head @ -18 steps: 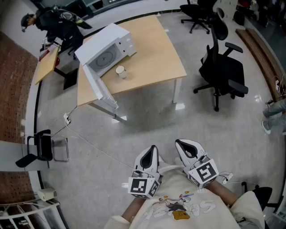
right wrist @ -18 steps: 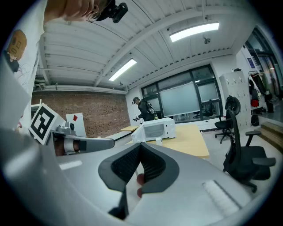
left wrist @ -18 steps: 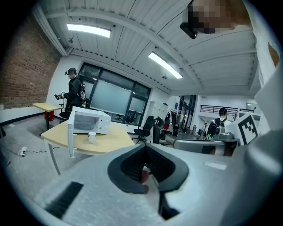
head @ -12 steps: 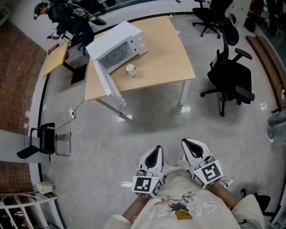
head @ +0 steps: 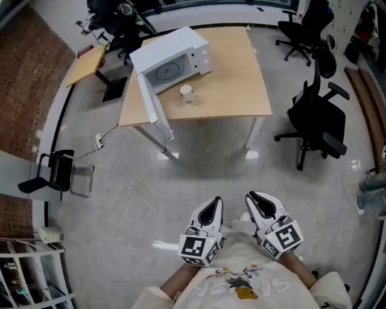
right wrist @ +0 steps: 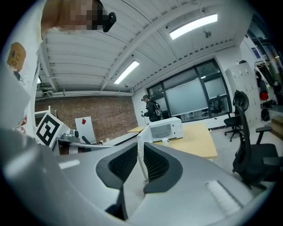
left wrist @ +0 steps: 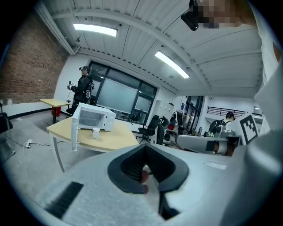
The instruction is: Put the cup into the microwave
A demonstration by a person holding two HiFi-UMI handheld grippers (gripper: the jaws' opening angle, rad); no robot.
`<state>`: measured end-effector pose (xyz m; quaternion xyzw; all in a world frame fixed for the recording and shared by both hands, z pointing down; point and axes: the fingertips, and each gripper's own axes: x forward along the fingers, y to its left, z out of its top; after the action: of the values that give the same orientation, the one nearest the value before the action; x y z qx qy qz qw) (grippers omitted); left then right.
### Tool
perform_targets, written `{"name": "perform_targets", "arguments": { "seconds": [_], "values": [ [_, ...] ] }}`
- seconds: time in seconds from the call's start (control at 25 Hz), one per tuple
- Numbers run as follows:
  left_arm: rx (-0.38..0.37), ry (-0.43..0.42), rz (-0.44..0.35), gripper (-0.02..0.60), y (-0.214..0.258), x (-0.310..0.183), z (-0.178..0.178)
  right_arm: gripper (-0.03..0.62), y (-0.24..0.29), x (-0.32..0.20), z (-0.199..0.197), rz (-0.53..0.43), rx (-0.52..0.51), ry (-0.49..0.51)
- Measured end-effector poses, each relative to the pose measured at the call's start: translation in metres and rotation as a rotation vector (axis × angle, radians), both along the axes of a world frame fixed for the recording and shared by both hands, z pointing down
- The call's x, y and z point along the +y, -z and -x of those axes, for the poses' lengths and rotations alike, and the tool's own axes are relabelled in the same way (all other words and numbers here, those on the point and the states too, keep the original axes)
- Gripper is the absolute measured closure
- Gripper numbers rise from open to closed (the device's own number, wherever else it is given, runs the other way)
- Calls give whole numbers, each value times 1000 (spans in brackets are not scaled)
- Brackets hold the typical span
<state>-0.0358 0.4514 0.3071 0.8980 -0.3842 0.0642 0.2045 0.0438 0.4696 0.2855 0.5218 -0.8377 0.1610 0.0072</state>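
A white cup (head: 186,92) stands on the wooden table (head: 232,90), just in front of the white microwave (head: 175,60), whose door (head: 153,108) hangs open past the table's edge. Both grippers are held close to my body, far from the table across bare floor. The left gripper (head: 215,204) is shut with nothing in it, and so is the right gripper (head: 254,199). The left gripper view shows its shut gripper (left wrist: 146,176) with the microwave (left wrist: 93,118) and cup (left wrist: 95,133) far off. Beyond the right gripper (right wrist: 140,170), the microwave (right wrist: 166,128) and cup (right wrist: 165,141) are small.
A black office chair (head: 316,121) stands right of the table, with more chairs (head: 301,30) behind. A person (head: 117,18) stands beyond the microwave beside a small side table (head: 90,57). A cable (head: 126,193) crosses the floor from a power strip (head: 99,142). A black chair (head: 57,175) sits at left.
The table, microwave and cup have slid down and to the right in the head view and look closer. Both grippers stay shut in front of my body.
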Motion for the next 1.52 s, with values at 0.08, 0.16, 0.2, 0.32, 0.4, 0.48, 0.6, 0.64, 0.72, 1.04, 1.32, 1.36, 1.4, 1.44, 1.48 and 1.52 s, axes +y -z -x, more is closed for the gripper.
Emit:
{"name": "perform_targets", "arguments": {
  "seconds": [0.08, 0.16, 0.2, 0.32, 0.4, 0.48, 0.6, 0.64, 0.72, 1.04, 1.32, 1.36, 1.4, 1.44, 1.48, 1.52],
  "values": [
    [-5, 15, -1, 580, 0, -1, -7, 540, -1, -2, -13, 1, 0, 4],
    [-15, 41, -2, 580, -1, -3, -12, 540, 0, -7, -25, 2, -7, 12],
    [-20, 57, -4, 580, -1, -4, -14, 540, -1, -10, -30, 1, -8, 19],
    [-20, 122, 1, 580, -3, -8, -16, 539, -9, -18, -42, 9, 2, 53],
    [-12, 167, 11, 580, -6, -16, -14, 540, -18, -27, -43, 27, 0, 77],
    [-9, 191, 17, 580, -9, -29, -14, 539, -23, -41, -42, 36, -9, 93],
    [-1, 195, 25, 580, -16, -58, -17, 537, -27, -67, -37, 41, -16, 115],
    [0, 192, 29, 580, -19, -71, -17, 537, -29, -80, -33, 53, -28, 125],
    [-8, 189, 25, 579, -24, -105, -14, 537, -32, -110, -23, 78, -67, 151],
    [-15, 147, 8, 579, -23, -284, 12, 537, -36, -286, 10, 70, 13, 155],
    [-37, 108, -1, 579, -25, -394, 31, 536, -37, -405, 34, 71, 43, 95],
    [-41, 113, 1, 579, -28, -405, 30, 546, -39, -416, 34, 69, 45, 89],
    [-45, 120, 1, 579, -31, -416, 28, 548, -40, -426, 35, 69, 43, 88],
    [-51, 126, 0, 578, -33, -426, 27, 548, -42, -435, 35, 68, 39, 89],
    [-58, 134, -2, 578, -37, -436, 25, 548, -44, -445, 35, 64, 40, 93],
    [-65, 146, 0, 575, -41, -445, 23, 548, -47, -455, 35, 56, 51, 101]
  ]
}}
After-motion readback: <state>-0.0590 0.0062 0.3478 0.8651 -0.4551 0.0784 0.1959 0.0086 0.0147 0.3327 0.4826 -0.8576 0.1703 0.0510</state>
